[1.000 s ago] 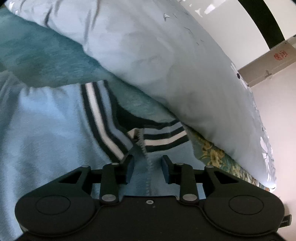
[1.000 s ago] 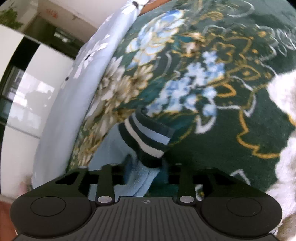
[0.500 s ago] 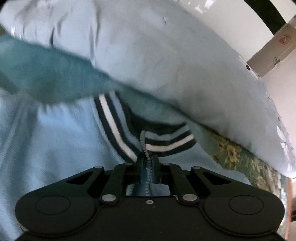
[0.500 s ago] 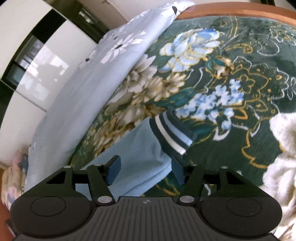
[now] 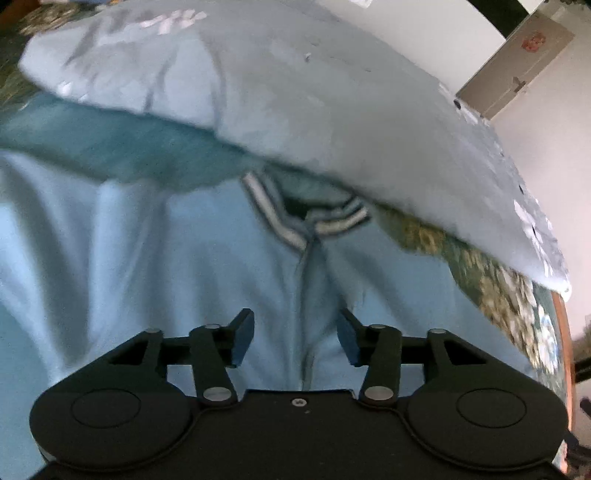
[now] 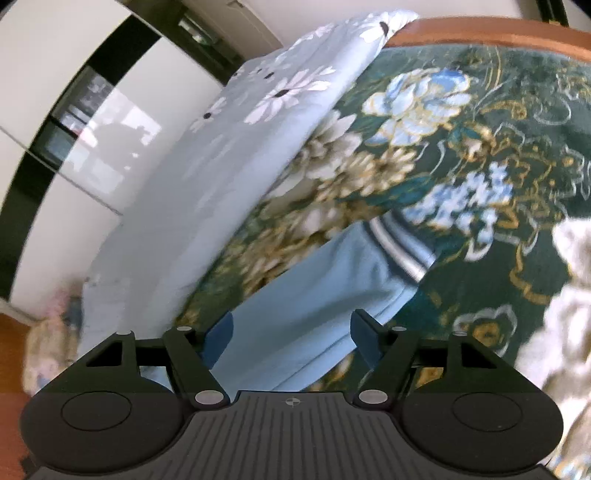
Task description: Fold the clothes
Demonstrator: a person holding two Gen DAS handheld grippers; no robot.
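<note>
A light blue zip jacket (image 5: 177, 266) lies spread on the bed, its striped collar (image 5: 295, 221) by the pillow. My left gripper (image 5: 295, 338) hovers above the zip line; its jaws are opening, apart from the cloth, gripping nothing. In the right wrist view the jacket's sleeve (image 6: 314, 302) stretches out flat, ending in a striped cuff (image 6: 402, 243). My right gripper (image 6: 291, 341) hangs above the sleeve with its jaws opening and nothing pinched between them.
A pale blue pillow (image 5: 314, 103) lies just beyond the collar. A dark green floral blanket (image 6: 480, 155) covers the bed; a daisy-print pillow (image 6: 266, 103) and wooden bed frame (image 6: 498, 33) border it. White fluffy fabric (image 6: 569, 295) lies at right. A cardboard box (image 5: 517, 62) stands behind.
The left gripper, shut on the zip seam half a second ago, has let go and pulled back upward. The right gripper released the cuff, widened and rose; the sleeve now lies flat.
</note>
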